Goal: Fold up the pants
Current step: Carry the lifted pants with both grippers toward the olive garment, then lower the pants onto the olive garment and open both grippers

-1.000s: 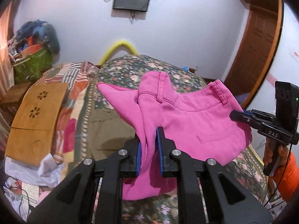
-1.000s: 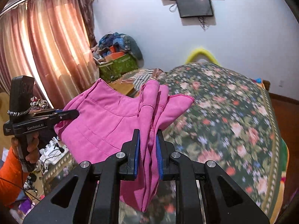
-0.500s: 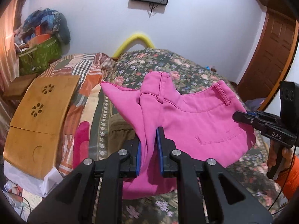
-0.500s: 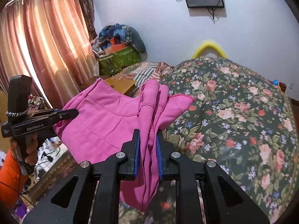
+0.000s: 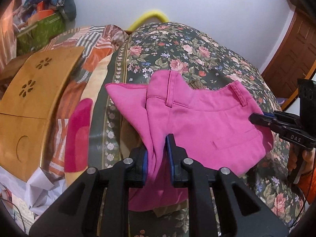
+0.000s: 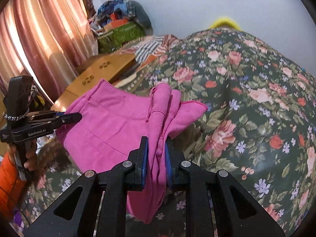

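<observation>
The pink pants [image 5: 201, 124] hang folded between my two grippers above the floral bed [image 5: 197, 45]. My left gripper [image 5: 158, 154] is shut on one bunched end of the pants near the waistband. My right gripper [image 6: 156, 154] is shut on the other bunched end [image 6: 160, 118]. In the left wrist view the right gripper [image 5: 254, 118] shows at the far right, clamped on the fabric edge. In the right wrist view the left gripper [image 6: 75, 116] shows at the left, clamped on the pants [image 6: 110, 126]. The cloth sags a little between them, low over the bedspread [image 6: 256, 98].
A wooden lap table [image 5: 29, 98] lies on a striped blanket [image 5: 94, 45] at the left of the bed. A green box with piled clothes [image 5: 39, 25] stands at the back left. Pink curtains [image 6: 39, 39] hang on the left, and a wooden door [image 5: 292, 55] stands on the right.
Both grippers have tilted downward with the pants, bringing them lower and closer over the bed. The grips and the spread between the grippers have not changed.
</observation>
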Demonstrator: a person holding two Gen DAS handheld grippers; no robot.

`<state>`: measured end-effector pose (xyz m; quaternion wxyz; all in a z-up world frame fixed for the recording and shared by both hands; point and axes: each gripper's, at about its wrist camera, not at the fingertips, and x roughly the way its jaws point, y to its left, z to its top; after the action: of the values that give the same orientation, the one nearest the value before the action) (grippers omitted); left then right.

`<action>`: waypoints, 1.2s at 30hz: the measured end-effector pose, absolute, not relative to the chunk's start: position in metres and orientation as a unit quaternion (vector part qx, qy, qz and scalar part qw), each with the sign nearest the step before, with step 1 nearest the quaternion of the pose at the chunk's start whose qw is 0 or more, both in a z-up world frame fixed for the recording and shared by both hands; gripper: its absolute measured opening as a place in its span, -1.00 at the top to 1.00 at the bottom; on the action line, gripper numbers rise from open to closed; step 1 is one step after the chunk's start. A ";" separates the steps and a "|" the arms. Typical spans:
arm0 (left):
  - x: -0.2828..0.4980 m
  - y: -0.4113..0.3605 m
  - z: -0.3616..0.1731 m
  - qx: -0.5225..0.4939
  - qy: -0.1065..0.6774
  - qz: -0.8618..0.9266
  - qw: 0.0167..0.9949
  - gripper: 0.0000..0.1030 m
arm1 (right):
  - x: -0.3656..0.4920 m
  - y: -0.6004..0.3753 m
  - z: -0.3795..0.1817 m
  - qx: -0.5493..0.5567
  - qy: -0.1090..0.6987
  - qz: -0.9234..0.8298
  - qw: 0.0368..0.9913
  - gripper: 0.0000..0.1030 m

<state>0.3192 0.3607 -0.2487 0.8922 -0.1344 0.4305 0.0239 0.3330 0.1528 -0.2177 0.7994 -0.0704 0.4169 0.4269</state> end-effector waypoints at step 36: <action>0.192 0.298 -0.098 -0.080 0.312 0.089 0.942 0.44 | 0.256 0.096 -0.105 -0.093 0.320 0.405 0.852 0.43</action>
<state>0.1924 0.2978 -0.0984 0.9424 -0.0803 0.3122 0.0895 0.2562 0.0963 -0.1046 0.8517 -0.0929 0.3199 0.4046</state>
